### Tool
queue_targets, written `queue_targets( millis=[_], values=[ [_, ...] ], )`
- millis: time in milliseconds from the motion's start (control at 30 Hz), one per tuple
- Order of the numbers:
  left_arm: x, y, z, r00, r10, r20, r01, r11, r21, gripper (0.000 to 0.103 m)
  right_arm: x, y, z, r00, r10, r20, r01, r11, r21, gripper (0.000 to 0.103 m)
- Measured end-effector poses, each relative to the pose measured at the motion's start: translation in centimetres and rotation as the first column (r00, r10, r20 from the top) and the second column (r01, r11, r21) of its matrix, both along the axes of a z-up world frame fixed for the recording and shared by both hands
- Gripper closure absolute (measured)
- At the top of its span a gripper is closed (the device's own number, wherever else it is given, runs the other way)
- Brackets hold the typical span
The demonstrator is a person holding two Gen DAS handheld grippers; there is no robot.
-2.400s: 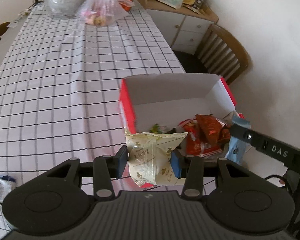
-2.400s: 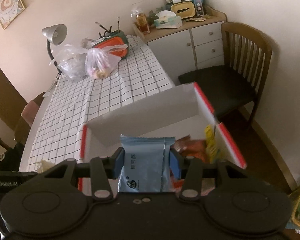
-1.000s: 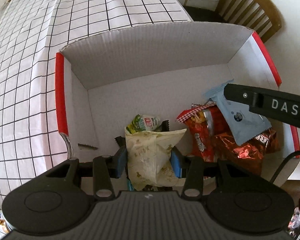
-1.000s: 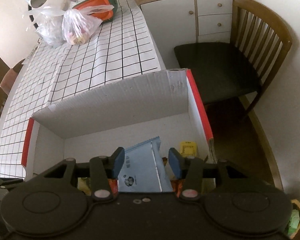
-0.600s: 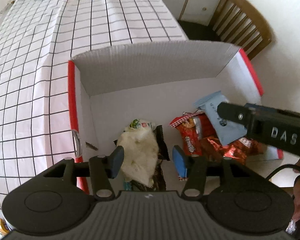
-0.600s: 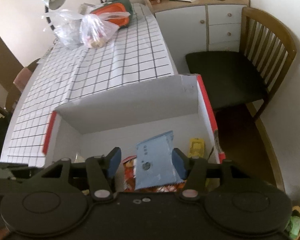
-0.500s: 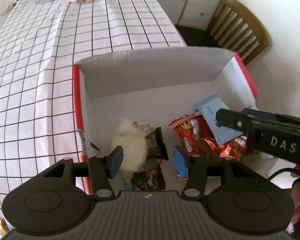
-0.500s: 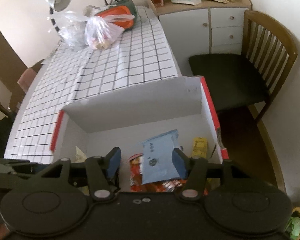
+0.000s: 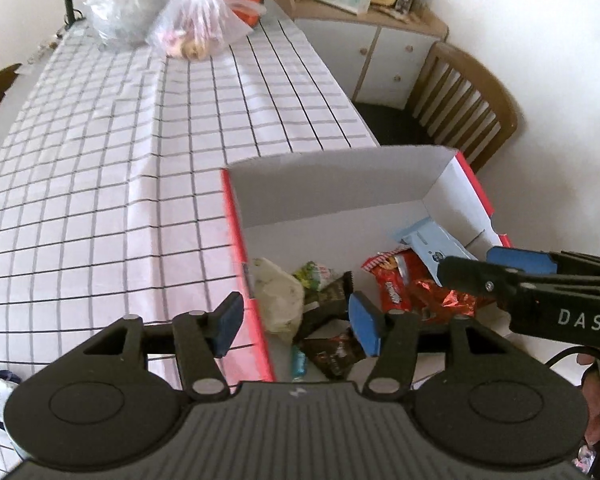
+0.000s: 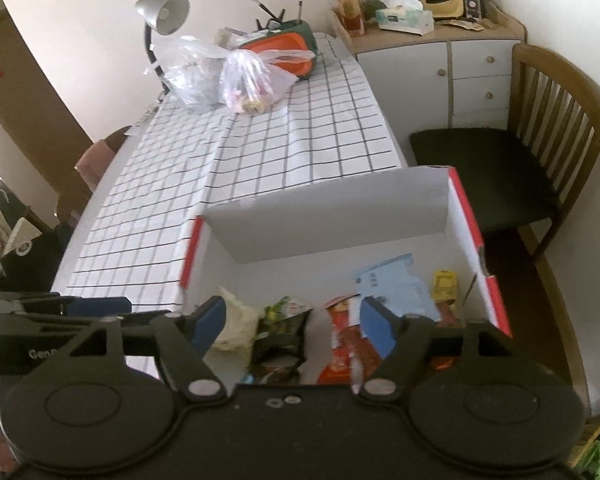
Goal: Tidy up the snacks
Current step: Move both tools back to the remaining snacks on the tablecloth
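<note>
Both the left gripper (image 9: pixel 296 322) and the right gripper (image 10: pixel 288 322) have just been opening; their jaws stand apart, empty. The snack packets (image 9: pixel 396 288) lie in the red-edged box (image 9: pixel 236 240), lower centre of frame. They look light, crinkly and slippery, best pinched at a sealed edge.

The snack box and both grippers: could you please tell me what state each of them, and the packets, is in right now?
Box: open-topped, on the table's edge.
Left gripper: open, jaws have just been opening, nothing between them.
Right gripper: open, jaws have just been opening, holding nothing.
Cream packet: lying in the box, released.
Light blue packet: resting on the red packets in the box.
Plastic bags: knotted, at the table's far end.
</note>
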State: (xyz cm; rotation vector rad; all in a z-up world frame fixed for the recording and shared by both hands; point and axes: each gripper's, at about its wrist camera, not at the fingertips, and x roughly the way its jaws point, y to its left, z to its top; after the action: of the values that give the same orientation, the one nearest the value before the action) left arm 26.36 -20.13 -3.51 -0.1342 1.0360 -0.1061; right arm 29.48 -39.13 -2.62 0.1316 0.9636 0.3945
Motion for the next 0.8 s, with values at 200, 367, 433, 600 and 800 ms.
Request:
queue_targets(
  millis=[200, 367, 433, 600, 800],
  values=[
    [-2.1, 2.9, 1.5, 0.998, 0.015, 0.056, -0.015, 1.0, -0.013, 0.04, -2.1, 2.2, 1.0, 0.999, 0.018, 0.028, -0.019, 0.999, 0.029, 0.021],
    [-4.2, 5.7, 2.4, 0.994, 0.04, 0.099, -0.039, 0.999, -0.015, 0.035, -4.0, 4.8, 1.4, 0.997, 0.048, 0.052, -0.05, 0.998, 0.035, 0.015],
    [-4.9, 7.0, 2.6, 0.992, 0.054, 0.112, -0.053, 0.998, -0.013, 0.034, -4.7, 5.9, 1.5, 0.997, 0.058, 0.059, -0.061, 0.997, 0.042, 0.015],
    [-6.5, 10.1, 2.7, 0.989, 0.082, 0.124, -0.081, 0.997, -0.014, 0.033, -6.2, 8.6, 1.4, 0.994, 0.079, 0.074, -0.084, 0.995, 0.062, 0.008],
    [-8.5, 14.5, 2.3, 0.986, 0.114, 0.119, -0.114, 0.993, -0.012, 0.03, -8.1, 12.4, 1.0, 0.99, 0.11, 0.093, -0.116, 0.991, 0.069, 0.003]
  ],
)
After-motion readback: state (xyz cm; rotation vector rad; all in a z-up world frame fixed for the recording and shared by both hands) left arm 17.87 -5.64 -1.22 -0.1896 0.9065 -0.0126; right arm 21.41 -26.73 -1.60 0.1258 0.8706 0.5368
